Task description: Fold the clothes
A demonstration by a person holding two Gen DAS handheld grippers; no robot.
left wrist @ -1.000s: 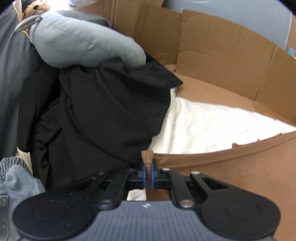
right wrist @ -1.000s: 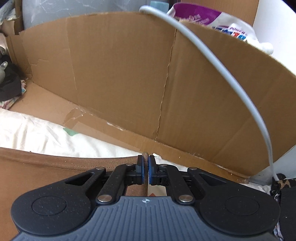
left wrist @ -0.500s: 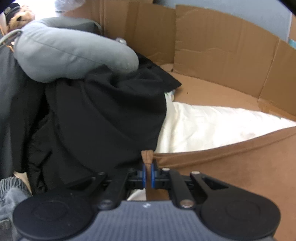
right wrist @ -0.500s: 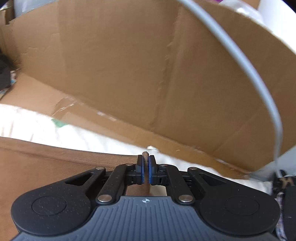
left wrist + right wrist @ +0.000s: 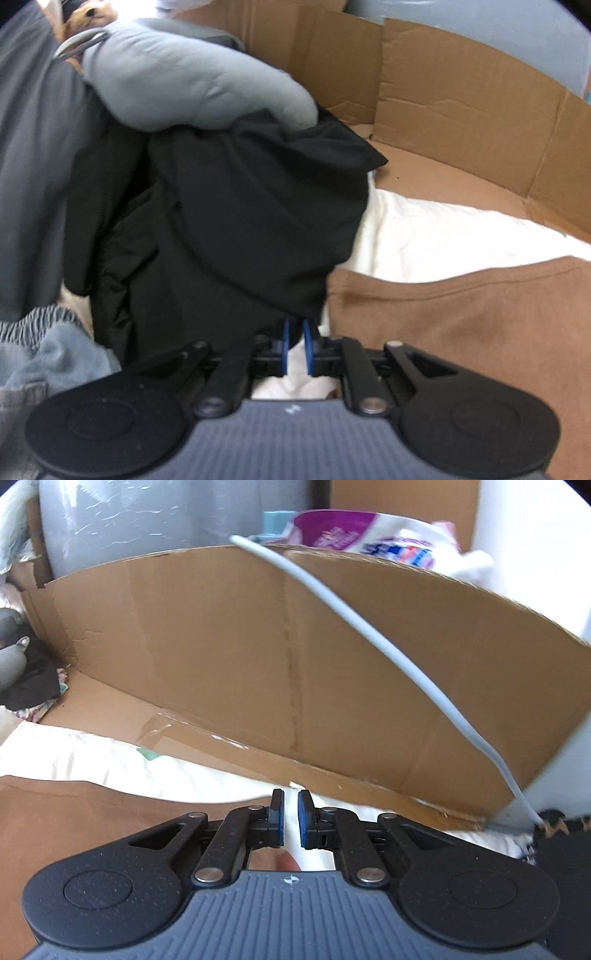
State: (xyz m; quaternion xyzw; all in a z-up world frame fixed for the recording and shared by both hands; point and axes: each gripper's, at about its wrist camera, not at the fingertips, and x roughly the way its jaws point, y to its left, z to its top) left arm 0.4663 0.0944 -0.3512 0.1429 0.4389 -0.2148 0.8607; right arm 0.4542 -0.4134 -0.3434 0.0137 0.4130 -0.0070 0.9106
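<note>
A brown garment [image 5: 461,317] lies flat on a white sheet [image 5: 424,236], to the right of my left gripper [image 5: 295,349]. That gripper is open, with a small gap between its blue pads and nothing held; white sheet shows in the gap. In the right wrist view the same brown garment [image 5: 92,812] spreads to the lower left, its edge just left of my right gripper [image 5: 288,819]. My right gripper is open too, its pads apart over the white sheet [image 5: 325,801], empty.
A pile of black clothing [image 5: 229,229] with a grey padded piece [image 5: 192,81] on top rises at the left, and blue-grey denim [image 5: 48,354] lies lower left. Cardboard walls [image 5: 295,657] fence the area. A white cable [image 5: 388,646] crosses the right view; a dark patterned item [image 5: 561,842] sits far right.
Both grippers have let go of the brown garment's edge and now stand slightly open. The garment has dropped flat onto the sheet. The left gripper shifted left, toward the black pile.
</note>
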